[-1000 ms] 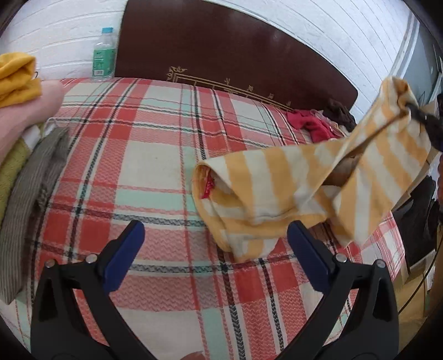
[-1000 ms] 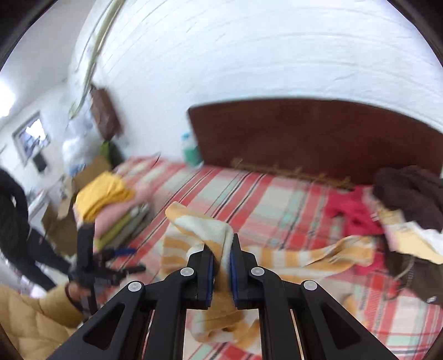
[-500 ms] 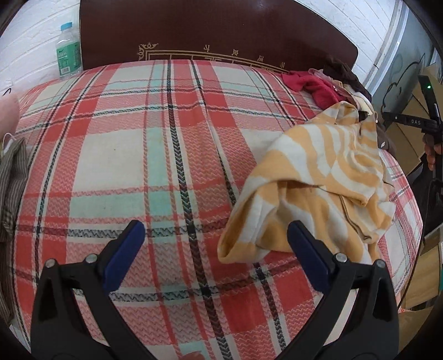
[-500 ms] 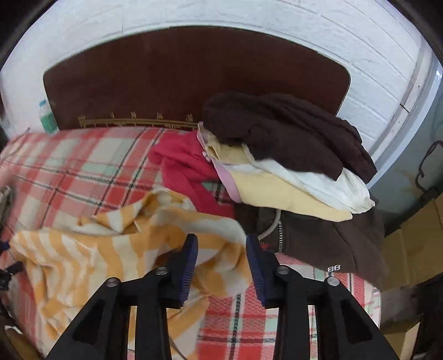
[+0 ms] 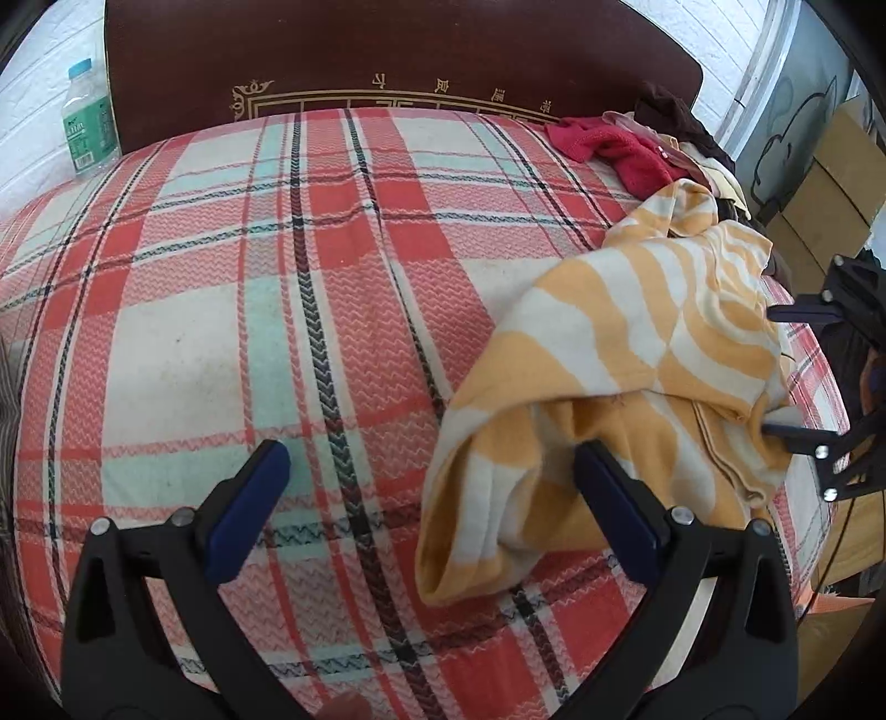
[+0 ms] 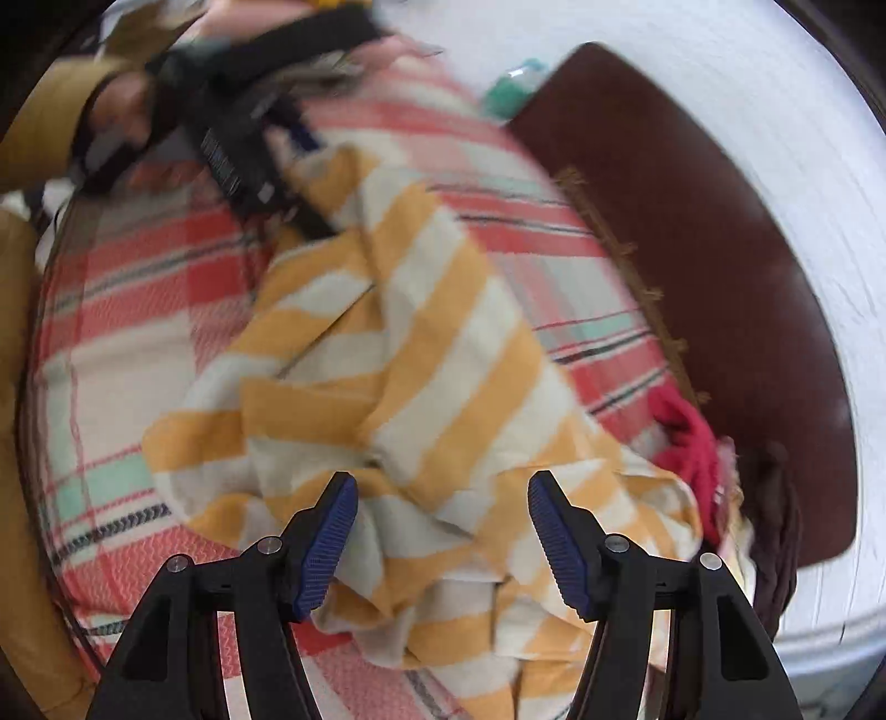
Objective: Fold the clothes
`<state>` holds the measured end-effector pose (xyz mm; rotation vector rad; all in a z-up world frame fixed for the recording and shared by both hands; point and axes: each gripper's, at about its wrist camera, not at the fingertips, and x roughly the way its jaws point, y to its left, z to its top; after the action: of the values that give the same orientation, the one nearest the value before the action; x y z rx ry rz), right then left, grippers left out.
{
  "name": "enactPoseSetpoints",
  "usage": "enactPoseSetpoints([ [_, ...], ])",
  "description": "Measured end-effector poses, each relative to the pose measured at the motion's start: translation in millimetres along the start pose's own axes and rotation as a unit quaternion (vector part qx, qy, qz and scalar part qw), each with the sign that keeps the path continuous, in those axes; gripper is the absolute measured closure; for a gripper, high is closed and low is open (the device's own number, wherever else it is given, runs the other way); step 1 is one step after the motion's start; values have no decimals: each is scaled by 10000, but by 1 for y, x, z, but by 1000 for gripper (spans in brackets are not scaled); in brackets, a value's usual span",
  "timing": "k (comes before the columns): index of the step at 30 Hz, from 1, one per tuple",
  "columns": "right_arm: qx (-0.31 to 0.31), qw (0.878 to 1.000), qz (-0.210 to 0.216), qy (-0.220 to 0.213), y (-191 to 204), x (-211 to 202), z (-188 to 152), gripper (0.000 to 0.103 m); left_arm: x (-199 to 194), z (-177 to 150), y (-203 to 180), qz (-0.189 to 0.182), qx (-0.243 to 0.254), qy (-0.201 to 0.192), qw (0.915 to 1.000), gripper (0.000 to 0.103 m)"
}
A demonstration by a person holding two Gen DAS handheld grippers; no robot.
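On the plaid bedspread (image 5: 310,310), toward three o'clock in the left wrist view, lies the striped garment (image 5: 626,354), a crumpled heap of orange and cream bands. Its near end forms a rolled, open fold at about five o'clock, close to the bed's front edge.

The left gripper (image 5: 432,487) hangs above the spread with its jaws spread wide and nothing between them; its right finger stands in front of the garment's near fold, but whether it touches the cloth cannot be told. The right gripper (image 5: 775,371) comes in from the three o'clock edge, one blue pad over the top of the heap and the other at its lower side.

From the right wrist view, which is blurred, the striped garment (image 6: 421,354) fills the middle, running from eleven o'clock down to six. The right gripper (image 6: 440,531) is low over its near end with its jaws opening; cloth lies between the pads (image 6: 326,543), yet they do not press on it. At eleven o'clock the left gripper (image 6: 299,133) is seen, held by a hand (image 6: 119,113) in a tan sleeve.

Against the dark headboard (image 5: 387,50), at one o'clock in the left wrist view, sits a red cloth (image 5: 620,149) beside a pile of dark and pale clothes (image 5: 698,149). A water bottle (image 5: 88,119) stands at ten o'clock.
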<state>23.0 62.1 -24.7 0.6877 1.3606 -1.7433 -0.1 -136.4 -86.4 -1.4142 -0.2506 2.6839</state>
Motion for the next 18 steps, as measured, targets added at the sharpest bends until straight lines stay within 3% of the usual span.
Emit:
enactPoseSetpoints([
  [3,-60,9999,-22,95,-3,16,7,49,2,-1,-3,6,61,-1,10000,0],
  [5,268,9988,419,44,-15,22,12,74,3,0,-4,-14,98,8,10000,0],
  [7,666,9953,688,-132,-30,18,16,89,2,1,-3,-111,66,-5,9999,1],
  [10,1360,9855,896,-471,-60,3,17,93,-1,3,0,-301,-13,-38,9995,9],
  [13,2146,9679,978,-867,-87,-13,9,95,-4,6,1,-453,-65,-78,9989,14],
  [15,2648,9527,1026,-1084,-108,-23,0,96,-5,7,-2,-499,-13,-74,9987,15],
  [18,3440,9201,1220,-1423,-138,-35,-21,97,-7,7,-10,-556,147,-86,9983,16],
])
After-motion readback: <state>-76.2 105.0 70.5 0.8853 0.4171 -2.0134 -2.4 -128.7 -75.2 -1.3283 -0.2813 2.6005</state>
